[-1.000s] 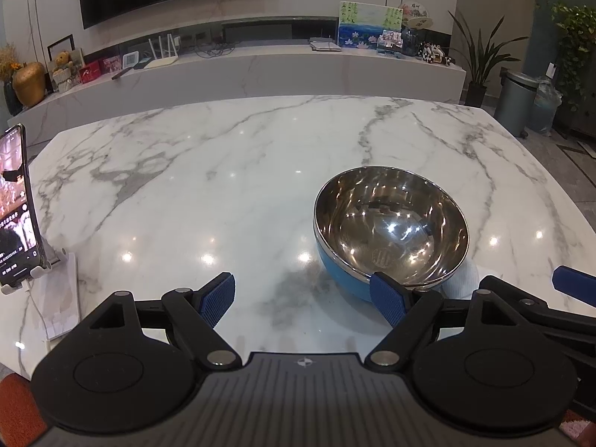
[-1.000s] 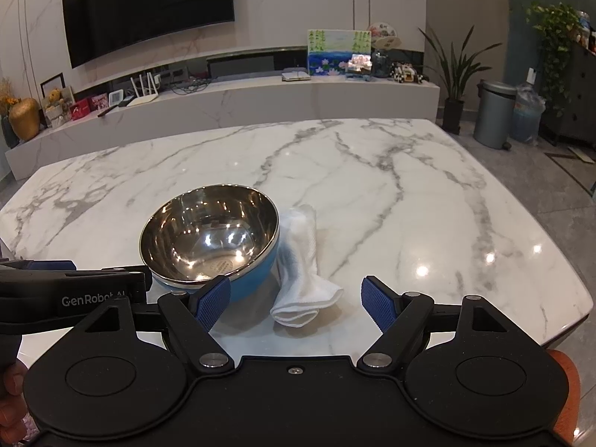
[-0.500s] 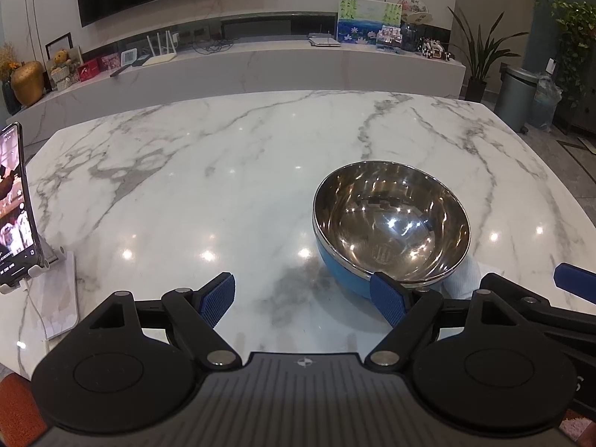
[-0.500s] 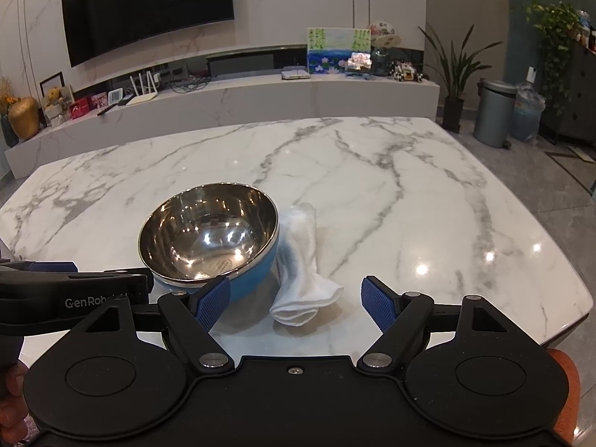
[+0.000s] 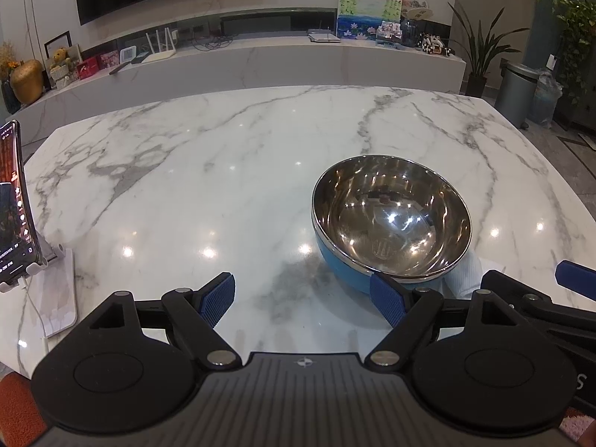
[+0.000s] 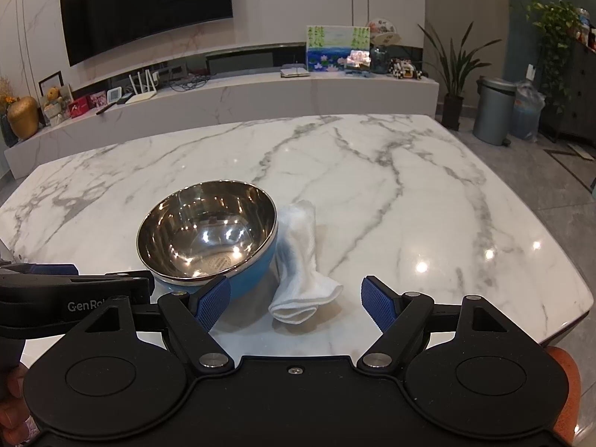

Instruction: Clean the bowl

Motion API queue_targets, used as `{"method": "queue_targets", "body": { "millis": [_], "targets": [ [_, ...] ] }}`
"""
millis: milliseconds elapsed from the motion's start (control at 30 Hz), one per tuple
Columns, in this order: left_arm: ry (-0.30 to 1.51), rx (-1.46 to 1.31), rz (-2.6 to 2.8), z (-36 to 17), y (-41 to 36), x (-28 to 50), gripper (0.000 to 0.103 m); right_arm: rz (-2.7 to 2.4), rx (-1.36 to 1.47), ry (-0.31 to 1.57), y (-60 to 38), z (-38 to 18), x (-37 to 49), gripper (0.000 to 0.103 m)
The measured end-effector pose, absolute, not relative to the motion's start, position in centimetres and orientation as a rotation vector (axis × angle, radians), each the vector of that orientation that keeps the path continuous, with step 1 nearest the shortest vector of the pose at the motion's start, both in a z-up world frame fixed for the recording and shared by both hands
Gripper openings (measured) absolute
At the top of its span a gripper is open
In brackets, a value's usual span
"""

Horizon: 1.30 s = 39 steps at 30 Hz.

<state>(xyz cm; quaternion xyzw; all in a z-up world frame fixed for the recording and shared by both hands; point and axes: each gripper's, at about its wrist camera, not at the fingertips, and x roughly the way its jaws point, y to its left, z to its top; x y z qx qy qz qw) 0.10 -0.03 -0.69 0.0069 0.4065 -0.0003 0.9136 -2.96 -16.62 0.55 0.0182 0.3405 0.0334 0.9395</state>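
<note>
Steel-lined blue bowl resting tilted on marble desk, leaning against rolled white cloth. Cloth fully seen only from right wrist; phone on stand only from left. Left gripper and right gripper: fingers spread wide, empty.

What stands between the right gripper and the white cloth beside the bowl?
Nothing visible. The right gripper is open and the folded cloth lies straight ahead on bare marble table. The bowl sits left of the cloth, touching it.
</note>
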Motion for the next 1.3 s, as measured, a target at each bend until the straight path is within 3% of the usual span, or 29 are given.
{"method": "queue_targets", "body": {
  "millis": [1300],
  "targets": [
    [0.854, 0.006, 0.0, -0.79, -0.07, 0.67, 0.079, 0.061, 0.016, 0.687, -16.3, 0.51, -2.59, 0.076]
  ]
}}
